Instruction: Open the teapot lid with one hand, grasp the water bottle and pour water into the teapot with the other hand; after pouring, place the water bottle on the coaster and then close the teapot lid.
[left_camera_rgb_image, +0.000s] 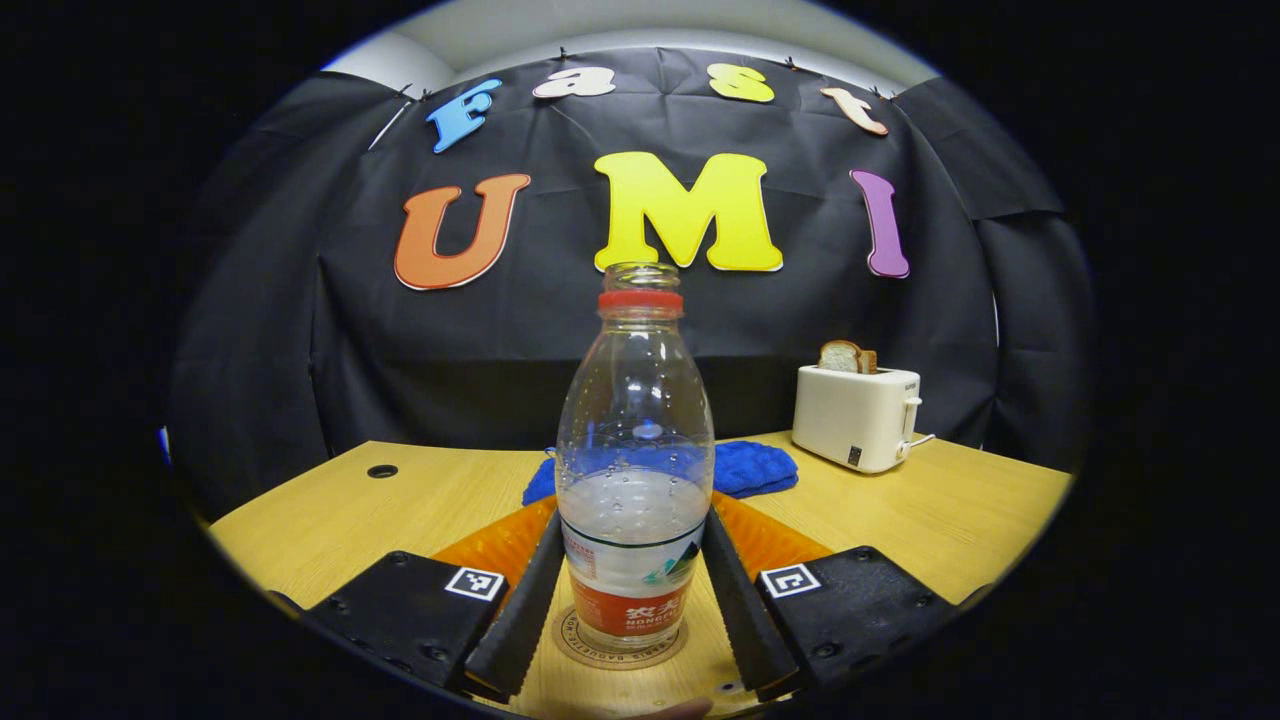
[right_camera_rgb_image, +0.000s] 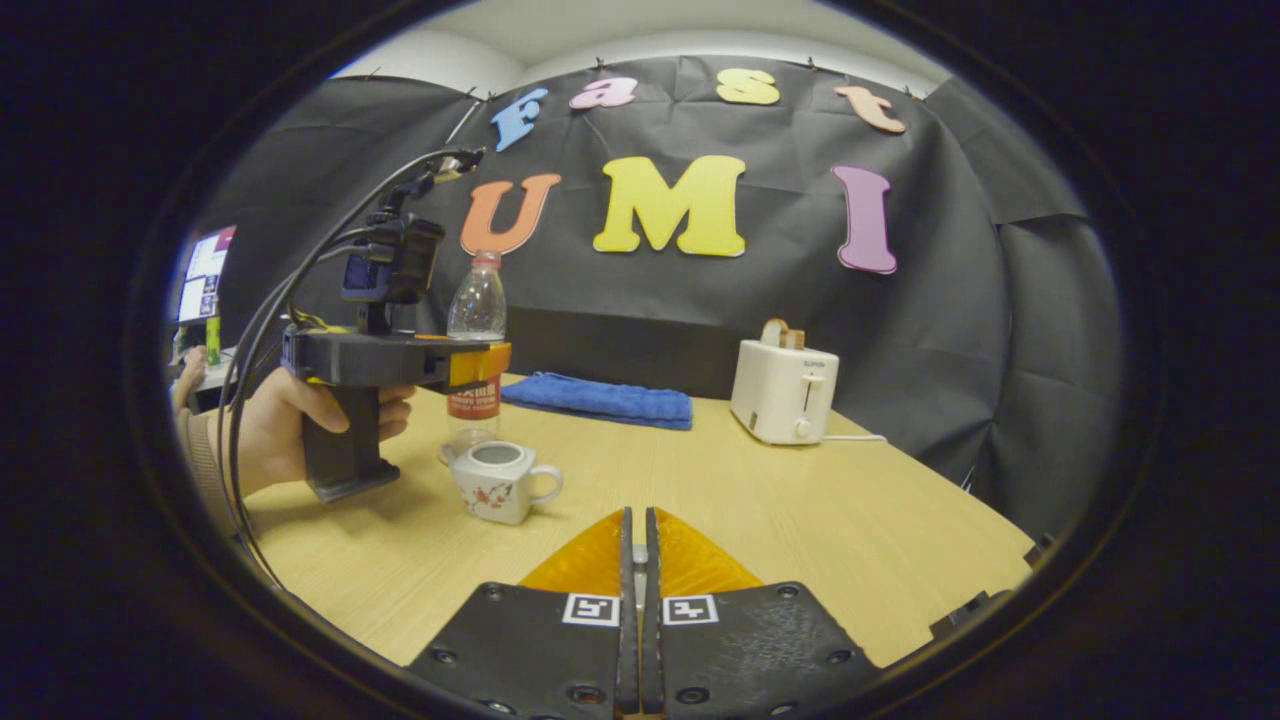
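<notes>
- One water bottle (left_camera_rgb_image: 634, 470) — uncapped, part full, with a red label band — stands on the round coaster (left_camera_rgb_image: 618, 648) at lower centre of the left gripper view.
- Left gripper (left_camera_rgb_image: 630, 590): fingers spread beside the bottle; contact unclear.
- Right gripper (right_camera_rgb_image: 637, 560) closed, empty.
- One teapot (right_camera_rgb_image: 497, 482), lid off, left of centre.
- One toaster (right_camera_rgb_image: 784, 391); one blue cloth (right_camera_rgb_image: 600, 400).

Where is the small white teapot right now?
In the right gripper view, the small white flower-painted teapot sits lidless on the wooden table, left of centre, just in front of the clear plastic water bottle that the left tool surrounds.
</notes>
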